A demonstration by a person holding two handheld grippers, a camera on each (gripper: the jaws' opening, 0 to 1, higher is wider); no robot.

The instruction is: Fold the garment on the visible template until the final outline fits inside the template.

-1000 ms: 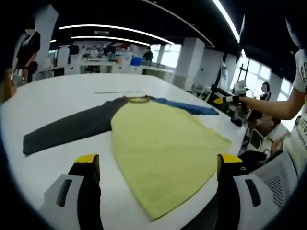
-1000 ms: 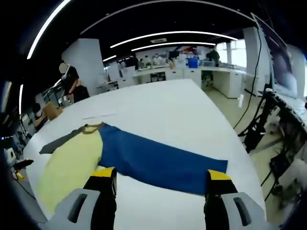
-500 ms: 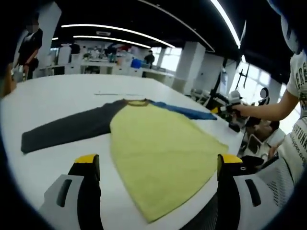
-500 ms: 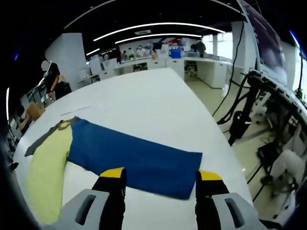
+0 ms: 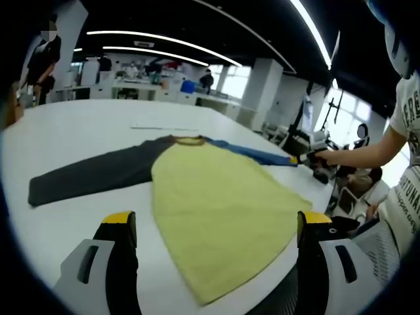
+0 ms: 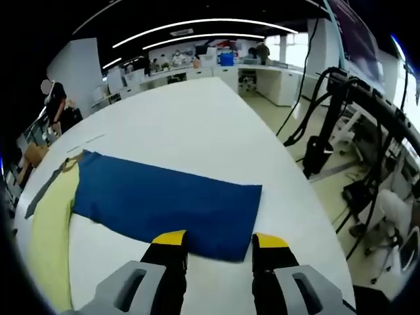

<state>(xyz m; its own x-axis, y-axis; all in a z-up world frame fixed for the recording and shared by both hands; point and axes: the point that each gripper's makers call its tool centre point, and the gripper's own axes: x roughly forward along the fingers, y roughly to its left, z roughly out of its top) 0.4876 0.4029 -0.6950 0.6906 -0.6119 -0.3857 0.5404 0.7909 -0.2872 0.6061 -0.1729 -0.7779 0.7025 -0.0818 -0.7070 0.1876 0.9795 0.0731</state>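
A long-sleeved shirt lies flat on the white table (image 5: 72,131). Its body is yellow (image 5: 216,203), one sleeve is dark grey (image 5: 92,176) and the other is blue (image 5: 252,152). My left gripper (image 5: 217,222) is open wide just above the yellow hem, holding nothing. In the right gripper view the blue sleeve (image 6: 164,200) stretches across the table (image 6: 197,125), with its cuff end between the jaws of my right gripper (image 6: 220,241). Those jaws are narrowed but still apart. The right gripper (image 5: 307,157) also appears at the sleeve's cuff in the left gripper view.
A thin line is marked on the table (image 5: 154,127) beyond the collar. The person holding the grippers stands at the table's right edge (image 5: 400,138). Black stands and cables (image 6: 328,125) rise beside the table edge. Desks and people fill the far background.
The right gripper has moved down and closer to the blue sleeve's cuff, and its jaws have narrowed around the cuff end. The left gripper has stayed almost still.
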